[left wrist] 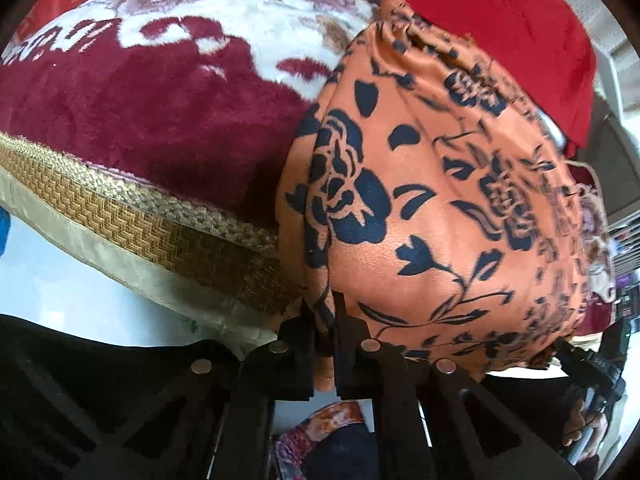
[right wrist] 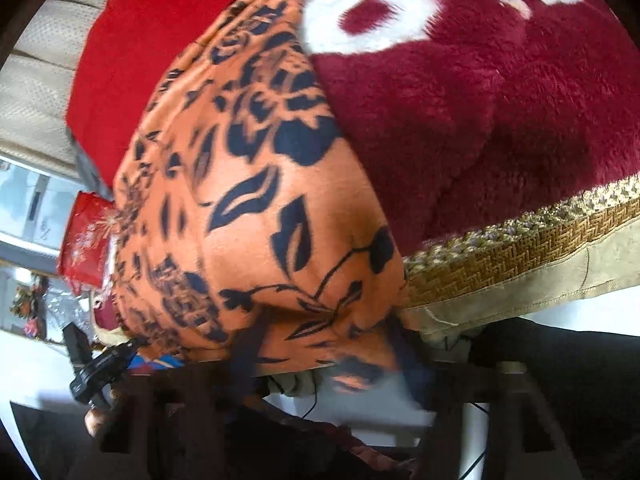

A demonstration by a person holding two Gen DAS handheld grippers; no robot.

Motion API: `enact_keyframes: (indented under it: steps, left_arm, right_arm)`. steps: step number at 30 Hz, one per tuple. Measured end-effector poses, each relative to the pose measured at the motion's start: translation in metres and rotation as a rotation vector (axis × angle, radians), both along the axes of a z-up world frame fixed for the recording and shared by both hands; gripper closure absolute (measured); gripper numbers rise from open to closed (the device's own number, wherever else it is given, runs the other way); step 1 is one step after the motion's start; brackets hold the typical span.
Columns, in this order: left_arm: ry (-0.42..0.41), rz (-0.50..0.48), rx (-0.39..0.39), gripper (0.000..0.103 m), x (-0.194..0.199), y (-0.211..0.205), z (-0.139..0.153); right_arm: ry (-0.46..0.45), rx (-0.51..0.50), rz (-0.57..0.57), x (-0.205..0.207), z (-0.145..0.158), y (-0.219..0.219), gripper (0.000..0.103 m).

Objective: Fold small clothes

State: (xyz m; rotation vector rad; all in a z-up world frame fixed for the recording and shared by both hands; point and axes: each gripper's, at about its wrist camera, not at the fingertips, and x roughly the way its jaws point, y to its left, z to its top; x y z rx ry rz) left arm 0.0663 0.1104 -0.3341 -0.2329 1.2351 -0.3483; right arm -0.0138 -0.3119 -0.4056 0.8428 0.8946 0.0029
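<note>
An orange garment with a dark floral print (left wrist: 440, 184) is shown draped over the edge of a bed, lying on a maroon-and-white plush blanket (left wrist: 152, 120). Beneath the blanket, a woven straw mat (left wrist: 160, 232) and a beige mattress border (left wrist: 100, 240) are seen. A red cloth (left wrist: 500, 20) is spread behind the garment. A fold of the garment's lower hem is pinched between the nearly closed jaws of the left gripper (left wrist: 325, 336). In the right wrist view, the right gripper (right wrist: 320, 384) is rendered blurred beneath the garment's hem; whether its jaws are closed on the cloth cannot be determined. A red packet (right wrist: 86, 240) is visible at the left.
</note>
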Motion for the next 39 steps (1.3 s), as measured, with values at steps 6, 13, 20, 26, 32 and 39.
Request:
enact_keyframes:
  steps: [6,13,20,26,32,39]
  left_arm:
    - [-0.106,-0.092,-0.060,0.098,-0.013,0.019,0.052]
    - [-0.213,-0.170,-0.073,0.098,-0.017,0.011,0.103]
    - [-0.158,-0.193,-0.043,0.098,-0.016,-0.001,0.079]
    - [-0.127,-0.225,0.020,0.082,-0.014,-0.011,0.063]
    - [-0.106,-0.219,0.046,0.066,-0.010,-0.013,0.044]
    - [-0.138,-0.223,0.022,0.098,-0.010,-0.001,0.055]
  right_arm:
    - [-0.119,0.047,0.066,-0.025,0.041,0.004,0.084]
    - [-0.245,-0.037,0.086,-0.039,0.111,0.010,0.084]
    - [0.067,-0.021,-0.004,-0.035,0.035,-0.021,0.020]
    - [0.054,0.037,-0.022,-0.017,0.005,-0.021,0.020]
    - [0.072,-0.002,0.011,0.005,-0.017,0.000,0.070]
    - [-0.113,0.006,0.098,-0.016,0.033,0.017,0.096]
